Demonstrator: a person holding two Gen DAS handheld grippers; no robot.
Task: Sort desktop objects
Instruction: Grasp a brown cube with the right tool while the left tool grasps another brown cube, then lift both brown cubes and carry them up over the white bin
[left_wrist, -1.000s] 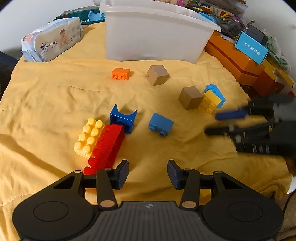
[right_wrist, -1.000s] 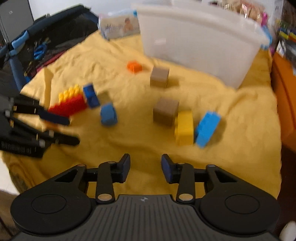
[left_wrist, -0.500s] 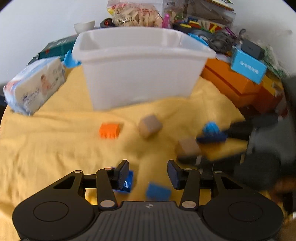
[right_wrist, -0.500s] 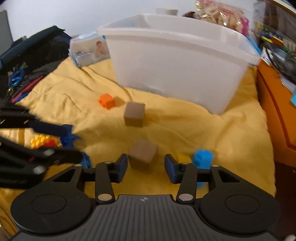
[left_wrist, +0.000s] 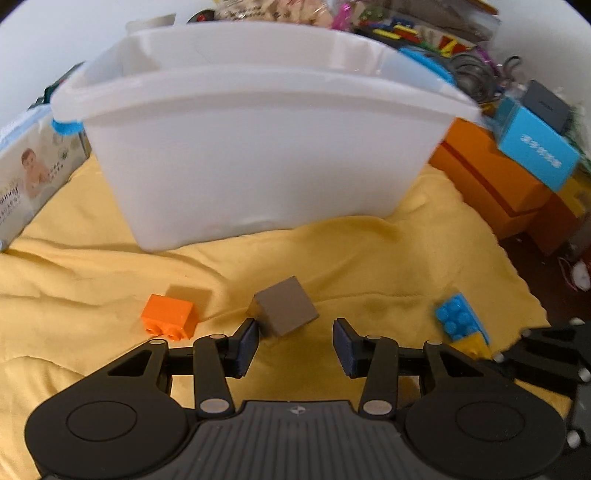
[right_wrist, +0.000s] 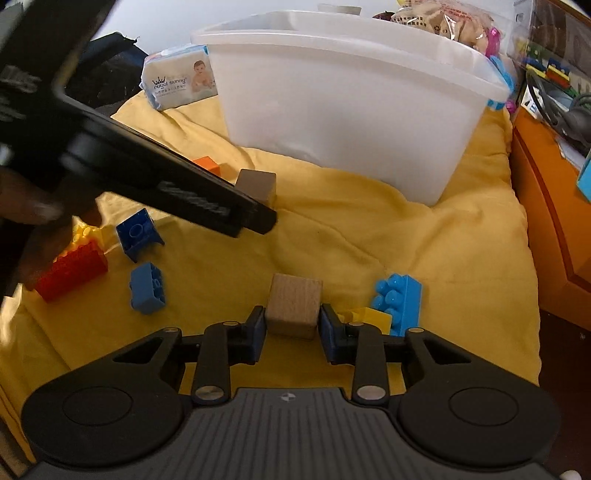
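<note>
Toy blocks lie on a yellow cloth in front of a white plastic bin (left_wrist: 258, 155), which also shows in the right wrist view (right_wrist: 343, 122). My left gripper (left_wrist: 294, 345) is open, its jaws just short of a brown wooden cube (left_wrist: 284, 310); an orange brick (left_wrist: 168, 320) lies left of it. My right gripper (right_wrist: 291, 330) has its pads against both sides of a second wooden cube (right_wrist: 293, 310). A light blue brick (right_wrist: 400, 302) and a yellow brick (right_wrist: 369, 317) lie just right of that cube. The left gripper's body (right_wrist: 147, 177) crosses the right wrist view.
A dark blue arch brick (right_wrist: 138, 232), a blue brick (right_wrist: 147, 288), a red brick (right_wrist: 72, 271) and a yellow brick behind it lie at the left. A wipes pack (right_wrist: 181, 79) sits behind. Orange boxes (left_wrist: 491, 177) and clutter line the right edge.
Both grippers have moved forward toward the bin. The left now faces the far wooden cube. The right has closed around the near wooden cube.
</note>
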